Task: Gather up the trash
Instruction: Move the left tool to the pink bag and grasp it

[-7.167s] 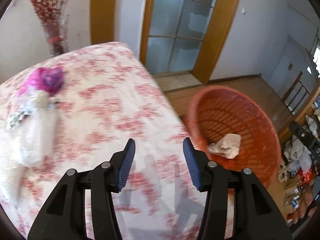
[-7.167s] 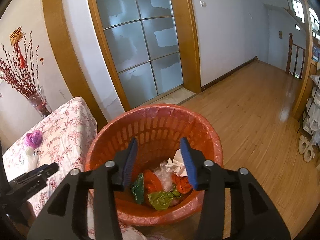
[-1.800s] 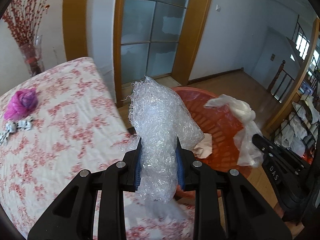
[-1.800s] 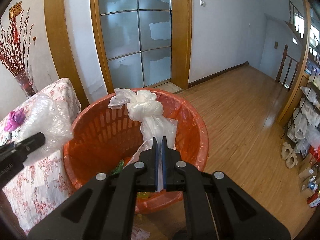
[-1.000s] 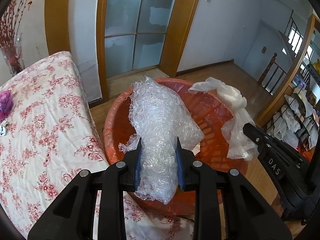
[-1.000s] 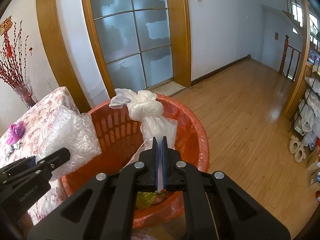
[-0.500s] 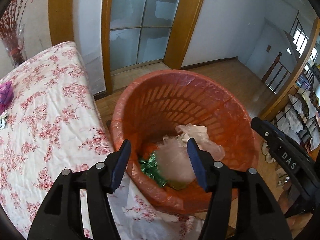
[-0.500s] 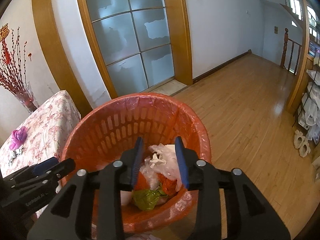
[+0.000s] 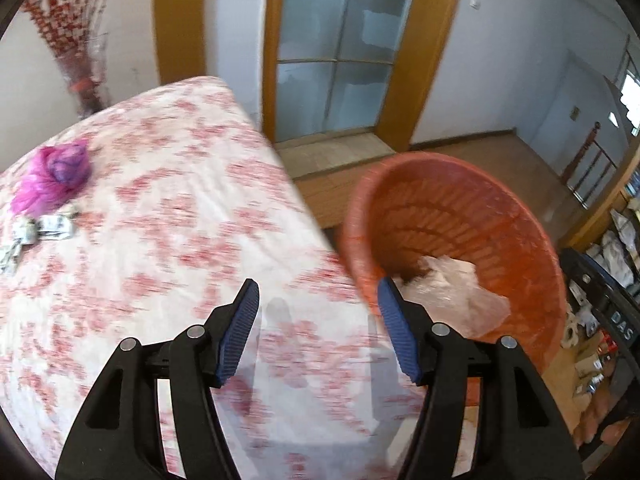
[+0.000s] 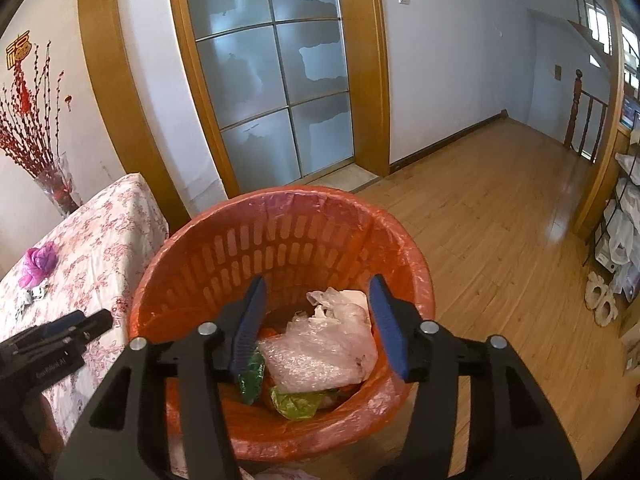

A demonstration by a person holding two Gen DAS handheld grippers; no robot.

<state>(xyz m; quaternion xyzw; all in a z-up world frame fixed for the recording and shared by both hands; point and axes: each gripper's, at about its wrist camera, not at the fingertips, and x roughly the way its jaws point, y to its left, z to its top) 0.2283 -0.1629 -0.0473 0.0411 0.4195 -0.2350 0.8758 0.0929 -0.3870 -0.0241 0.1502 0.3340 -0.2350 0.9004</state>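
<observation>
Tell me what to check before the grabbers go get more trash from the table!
1. Left gripper empty, jaws just opened: ok.
2. Right gripper empty, jaws just opened: ok.
3. Bubble wrap and white bag inside the orange basket: ok.
4. Trash left on the table: pink bag, small wrappers: not ok.
5. Path across the table to the pink bag: ok.

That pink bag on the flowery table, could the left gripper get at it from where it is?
Probably yes. The left gripper is open and empty, and only bare tablecloth lies between it and the pink bag.
</observation>
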